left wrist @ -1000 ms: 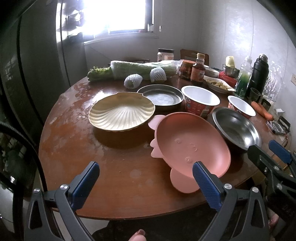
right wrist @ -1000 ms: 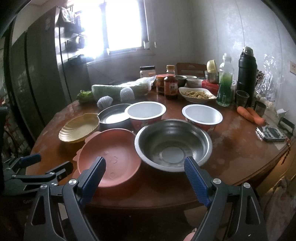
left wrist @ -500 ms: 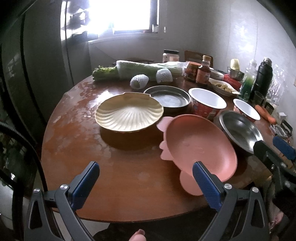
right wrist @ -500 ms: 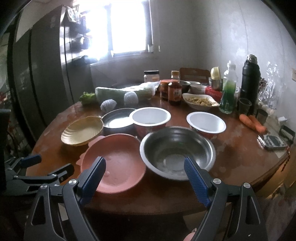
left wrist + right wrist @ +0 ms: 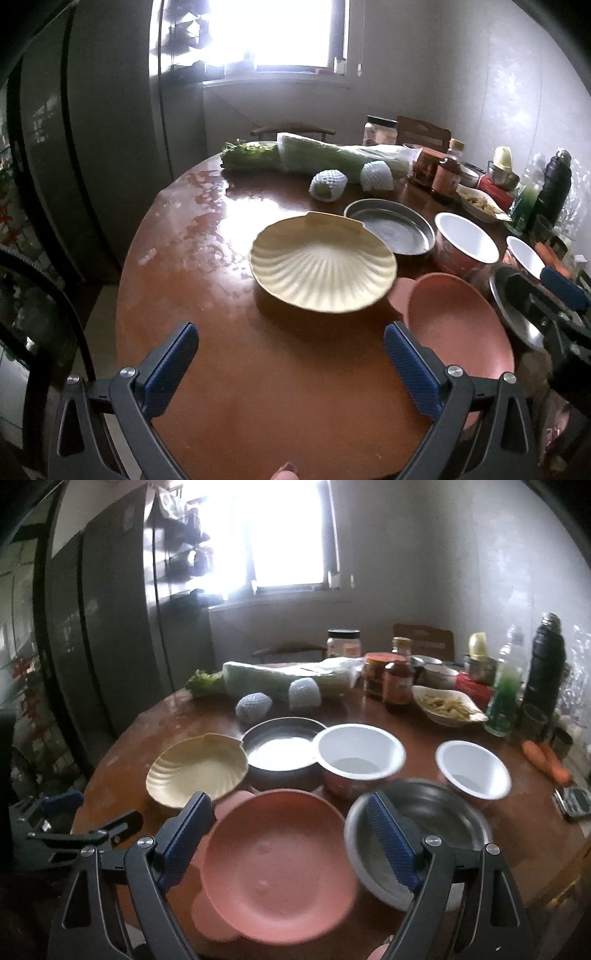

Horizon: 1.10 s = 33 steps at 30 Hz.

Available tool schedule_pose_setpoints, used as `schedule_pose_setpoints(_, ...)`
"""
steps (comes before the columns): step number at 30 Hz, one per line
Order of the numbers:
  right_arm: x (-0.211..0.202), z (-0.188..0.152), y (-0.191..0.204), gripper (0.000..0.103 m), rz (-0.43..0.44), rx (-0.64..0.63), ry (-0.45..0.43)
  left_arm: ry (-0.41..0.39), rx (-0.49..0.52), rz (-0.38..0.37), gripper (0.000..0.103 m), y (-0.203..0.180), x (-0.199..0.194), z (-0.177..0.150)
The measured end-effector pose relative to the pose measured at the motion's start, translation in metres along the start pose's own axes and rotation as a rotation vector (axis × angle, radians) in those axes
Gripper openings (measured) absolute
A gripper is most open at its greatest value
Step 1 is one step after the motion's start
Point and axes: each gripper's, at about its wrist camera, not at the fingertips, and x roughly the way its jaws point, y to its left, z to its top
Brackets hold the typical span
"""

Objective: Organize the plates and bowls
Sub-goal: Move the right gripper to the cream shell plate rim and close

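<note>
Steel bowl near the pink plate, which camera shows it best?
The right wrist view: the steel bowl shows nearly whole, inside visible, behind that gripper's blue pad. In the left wrist view, only a sliver of its rim appears at the right edge, behind the other gripper.

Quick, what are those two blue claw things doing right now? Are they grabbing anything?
Left gripper: open, holding nothing, above the bare table short of the shell-shaped plate.
Right gripper: open, holding nothing, over the pink plate.
</note>
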Motion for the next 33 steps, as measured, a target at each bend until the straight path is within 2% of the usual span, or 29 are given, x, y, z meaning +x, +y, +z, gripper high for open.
schedule_pose_setpoints(5,0.028,0.014,0.016,0.087,0.044,-0.028,0.039,0.024,0.003,0.004,0.101,0.017,0.019,0.016)
schedule_pose_setpoints(11,0.074,0.02,0.025,0.087,0.065,-0.025,0.145,0.063,0.02,0.007,0.101,0.03,0.045,0.028)
schedule_pose_setpoints(16,0.104,0.021,0.033,0.087,0.076,-0.031,0.222,0.112,0.019,-0.021,0.101,0.039,0.067,0.037)
schedule_pose_setpoints(18,0.113,0.021,0.036,0.087,0.083,-0.027,0.248,0.127,0.028,0.001,0.101,0.041,0.076,0.041)
schedule_pose_setpoints(22,0.127,0.021,0.041,0.085,0.092,-0.014,0.28,0.162,0.019,-0.047,0.101,0.045,0.093,0.046)
schedule_pose_setpoints(26,0.14,0.021,0.045,0.069,0.1,-0.018,0.315,0.175,0.009,-0.039,0.094,0.05,0.106,0.054)
schedule_pose_setpoints(30,0.152,0.02,0.048,0.061,0.09,-0.012,0.345,0.18,0.006,-0.058,0.086,0.051,0.114,0.059)
schedule_pose_setpoints(32,0.155,0.021,0.049,0.053,0.08,-0.018,0.351,0.181,0.008,-0.071,0.08,0.05,0.118,0.062)
schedule_pose_setpoints(33,0.156,0.021,0.049,0.051,0.075,-0.024,0.351,0.182,0.002,-0.082,0.071,0.05,0.119,0.063)
